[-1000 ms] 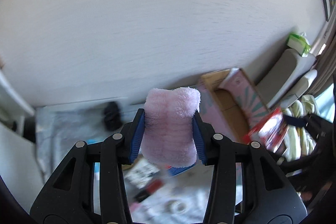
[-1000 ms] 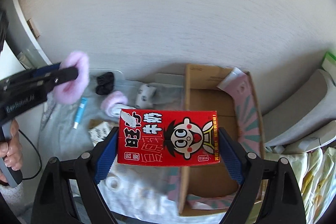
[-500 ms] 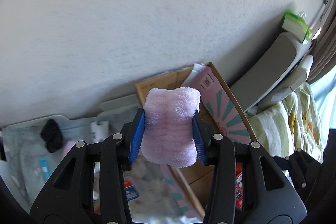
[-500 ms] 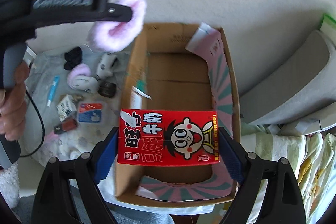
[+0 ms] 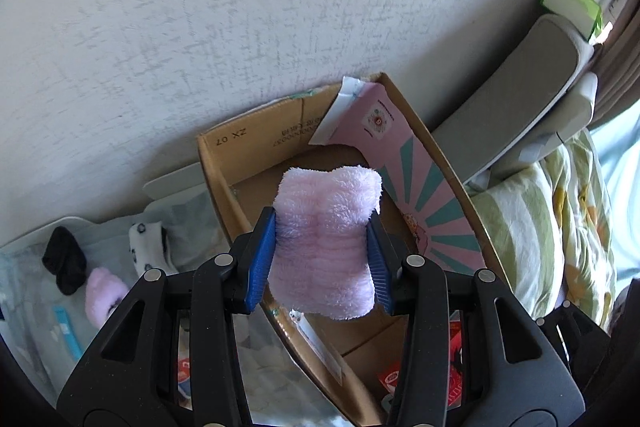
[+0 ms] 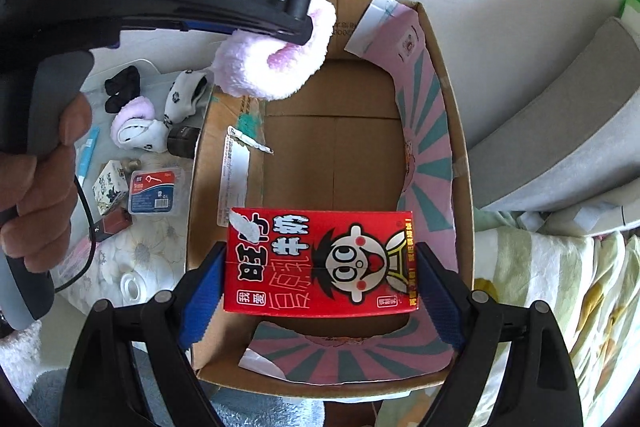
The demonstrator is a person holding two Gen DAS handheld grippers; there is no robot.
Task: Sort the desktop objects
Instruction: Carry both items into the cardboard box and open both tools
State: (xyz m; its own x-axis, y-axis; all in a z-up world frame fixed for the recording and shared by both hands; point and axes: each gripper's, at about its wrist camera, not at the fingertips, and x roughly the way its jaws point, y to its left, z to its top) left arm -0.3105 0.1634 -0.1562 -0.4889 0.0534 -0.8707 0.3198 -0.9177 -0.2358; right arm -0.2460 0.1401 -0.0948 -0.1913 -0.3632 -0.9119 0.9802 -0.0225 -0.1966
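Now both grippers hang over the open cardboard box (image 6: 328, 163) by the wall. The left gripper (image 5: 325, 259) has its blue pads pinching a fluffy pink sock (image 5: 326, 247) at the waist, the sock poised above the box's near-left corner. The right gripper (image 6: 320, 267) clamps a red milk carton (image 6: 320, 263) by its two ends, held flat over the front of the box, cartoon face up. Left of the box, on a floral cloth (image 6: 148, 247), lie a black sock (image 6: 120, 91), a white patterned sock (image 6: 182, 99), another pink sock (image 6: 134, 113) and a small blue-and-red case (image 6: 154, 191). A hand (image 6: 40, 187) grips the left gripper's handle.
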